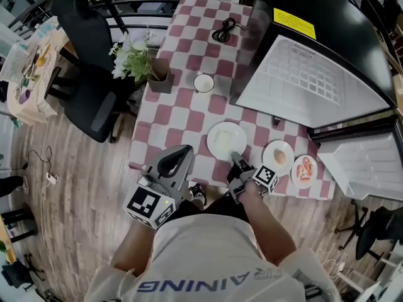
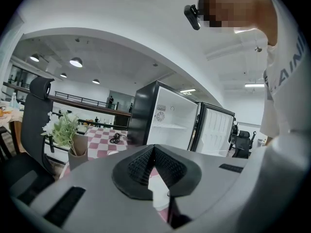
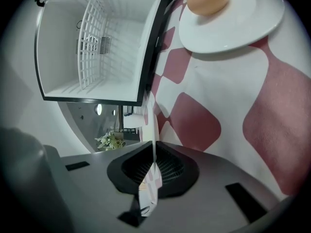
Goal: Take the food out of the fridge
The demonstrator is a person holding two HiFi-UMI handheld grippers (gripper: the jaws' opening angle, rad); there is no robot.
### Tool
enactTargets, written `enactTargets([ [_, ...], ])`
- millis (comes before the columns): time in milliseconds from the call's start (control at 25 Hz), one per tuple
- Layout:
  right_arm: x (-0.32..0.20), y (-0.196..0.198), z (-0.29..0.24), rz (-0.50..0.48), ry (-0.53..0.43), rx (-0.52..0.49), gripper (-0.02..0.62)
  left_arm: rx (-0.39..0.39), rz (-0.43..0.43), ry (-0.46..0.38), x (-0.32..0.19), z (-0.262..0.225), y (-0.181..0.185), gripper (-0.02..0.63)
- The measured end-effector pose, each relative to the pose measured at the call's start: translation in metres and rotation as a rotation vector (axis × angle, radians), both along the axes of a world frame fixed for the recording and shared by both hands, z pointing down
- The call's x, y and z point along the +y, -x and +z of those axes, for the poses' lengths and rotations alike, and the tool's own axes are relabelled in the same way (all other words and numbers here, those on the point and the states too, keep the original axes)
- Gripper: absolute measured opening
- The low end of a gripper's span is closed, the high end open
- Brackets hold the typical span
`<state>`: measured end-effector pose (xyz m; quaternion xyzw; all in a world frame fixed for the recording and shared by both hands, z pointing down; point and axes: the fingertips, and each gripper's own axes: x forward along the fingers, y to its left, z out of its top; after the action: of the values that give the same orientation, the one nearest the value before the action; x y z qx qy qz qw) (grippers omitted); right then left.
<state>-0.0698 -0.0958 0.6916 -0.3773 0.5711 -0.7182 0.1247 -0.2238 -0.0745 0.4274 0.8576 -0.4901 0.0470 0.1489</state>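
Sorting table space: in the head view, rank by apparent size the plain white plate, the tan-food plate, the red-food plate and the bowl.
1. plain white plate
2. tan-food plate and red-food plate: too alike to rank
3. bowl

Plate (image 1: pixel 223 140) left of egg plate (image 1: pixel 278 158) on table (image 1: pixel 189 55), fridge (image 1: pixel 340 36) right, plant (image 1: pixel 135 58) left

Open-plan office hall staged as a dining corner: black swivel office chair (image 1: pixel 94 109) far left, red-and-white checked tablecloth (image 1: pixel 189 43), black two-door fridge (image 1: pixel 346 17) right, round ceiling lamps (image 2: pixel 76 62), wood-plank floor (image 1: pixel 75 187).
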Motion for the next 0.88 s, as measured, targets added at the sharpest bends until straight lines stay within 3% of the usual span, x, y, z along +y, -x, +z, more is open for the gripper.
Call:
enactTargets([
  [320, 0.009, -0.015, 0.005, -0.024, 0.001, 0.09, 0.032, -0.002, 0.021, -0.008, 0.002, -0.002, -0.005, 0.005],
  [480, 0.013, -0.016, 0.004, -0.139, -0.049, 0.238, 0.044, -0.004, 0.033, -0.006, 0.002, -0.002, -0.01, 0.005],
  [560, 0.015, -0.014, 0.003, -0.192, -0.075, 0.285, 0.114, -0.005, 0.04, -0.003, 0.003, -0.001, -0.013, 0.005],
  [680, 0.019, -0.013, 0.004, -0.275, -0.11, 0.372, 0.157, -0.008, 0.046, -0.001, 0.004, 0.0, -0.016, 0.005],
  [880, 0.026, -0.017, 0.009, -0.406, -0.17, 0.526, 0.183, -0.014, 0.05, 0.0, 0.004, 0.002, -0.018, 0.005],
])
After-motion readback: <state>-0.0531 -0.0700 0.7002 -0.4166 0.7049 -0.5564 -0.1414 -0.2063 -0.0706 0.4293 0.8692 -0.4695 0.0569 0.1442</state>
